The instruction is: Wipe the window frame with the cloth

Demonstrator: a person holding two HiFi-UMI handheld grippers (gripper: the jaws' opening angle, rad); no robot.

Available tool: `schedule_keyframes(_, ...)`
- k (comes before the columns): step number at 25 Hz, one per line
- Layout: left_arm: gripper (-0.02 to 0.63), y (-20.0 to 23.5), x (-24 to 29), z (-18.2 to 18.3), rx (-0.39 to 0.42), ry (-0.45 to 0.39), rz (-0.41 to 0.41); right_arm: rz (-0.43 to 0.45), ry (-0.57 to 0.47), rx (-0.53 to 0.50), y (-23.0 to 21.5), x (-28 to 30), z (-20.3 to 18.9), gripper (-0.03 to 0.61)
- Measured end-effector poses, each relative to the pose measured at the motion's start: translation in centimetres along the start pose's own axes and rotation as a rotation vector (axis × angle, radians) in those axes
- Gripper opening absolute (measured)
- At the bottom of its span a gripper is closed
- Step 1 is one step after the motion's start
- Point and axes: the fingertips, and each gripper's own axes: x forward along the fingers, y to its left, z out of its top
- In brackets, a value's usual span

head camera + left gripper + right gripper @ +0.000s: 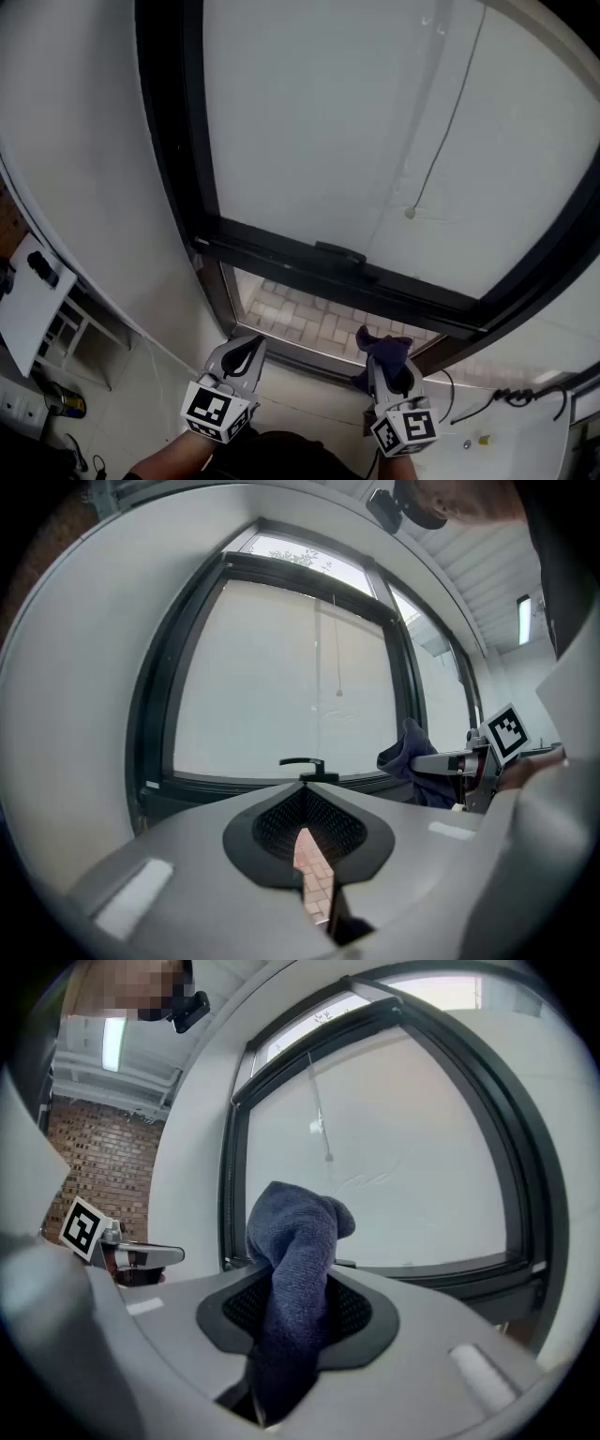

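Nearest the person, the left tongs (246,349) are sitting clenched, tips together with nothing between them, pointing toward the bottom of the window. Beside them, the right tongs (386,367) are grasping a dark blue cloth (382,344). The cloth is running down between the two jaws and bunching up in a rounded wad past their tips. That wad is hanging just in front of the lower part of the black window frame (281,251); whether it is touching the frame cannot be told. Under the frame's crossbar, a low pane is showing pale brick paving (298,317) outside. On the crossbar itself, a black handle (339,251) is lying level. Above it, a white blind (375,122) is covering the large pane. A thin cord (450,122) is hanging down in front of the blind, ending in a small pull.
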Motion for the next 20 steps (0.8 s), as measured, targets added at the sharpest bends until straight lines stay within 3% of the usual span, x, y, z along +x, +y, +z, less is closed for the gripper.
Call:
schedule_keyframes(14, -0.006, 9.8, -7.2, -0.3, -0.031, 0.019, 0.225, 0.253, 0.006, -0.006, 11.5, 7.8, 0.0, 0.126)
schedule_keyframes(20, -0.006, 12.7, -9.2, -0.1, -0.029, 0.012, 0.267, 0.346, 0.013, -0.01, 16.3, 10.5, -0.2, 0.126)
